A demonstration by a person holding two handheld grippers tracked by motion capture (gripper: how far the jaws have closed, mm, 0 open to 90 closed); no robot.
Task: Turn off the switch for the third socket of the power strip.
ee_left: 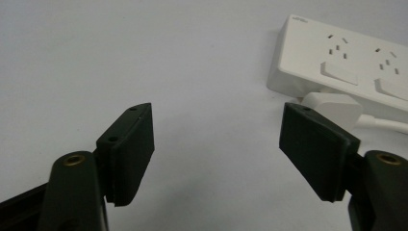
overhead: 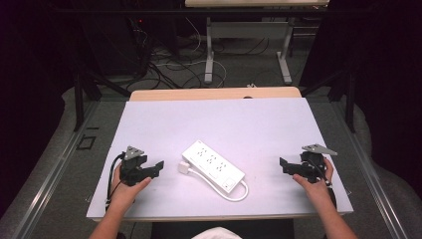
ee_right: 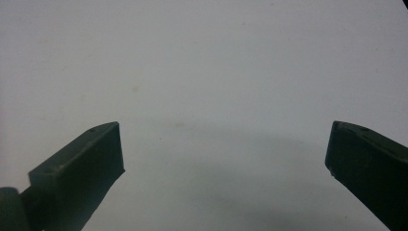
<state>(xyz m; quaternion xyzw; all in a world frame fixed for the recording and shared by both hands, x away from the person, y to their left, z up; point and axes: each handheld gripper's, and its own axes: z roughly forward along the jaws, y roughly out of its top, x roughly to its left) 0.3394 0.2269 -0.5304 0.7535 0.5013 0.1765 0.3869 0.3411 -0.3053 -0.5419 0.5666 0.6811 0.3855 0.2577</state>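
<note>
A white power strip (overhead: 213, 165) lies diagonally in the middle of the white table (overhead: 249, 119), its cord looping at the near right end. Its white plug (overhead: 184, 168) rests on the table beside the strip's left end. My left gripper (overhead: 158, 167) sits on the table just left of the plug, open, jaws empty. In the left gripper view the power strip (ee_left: 346, 62) and plug (ee_left: 334, 107) lie ahead on the right, past my left gripper (ee_left: 216, 144). My right gripper (overhead: 283, 165) rests at the table's right side, open and empty; in its own view my right gripper (ee_right: 223, 154) faces bare table.
The white table surface ends in a wooden edge (overhead: 214, 93) at the far side. Beyond it stand another table's metal legs (overhead: 209, 55) and floor cables (overhead: 169, 64). A metal rail (overhead: 54, 164) runs along the left of the table.
</note>
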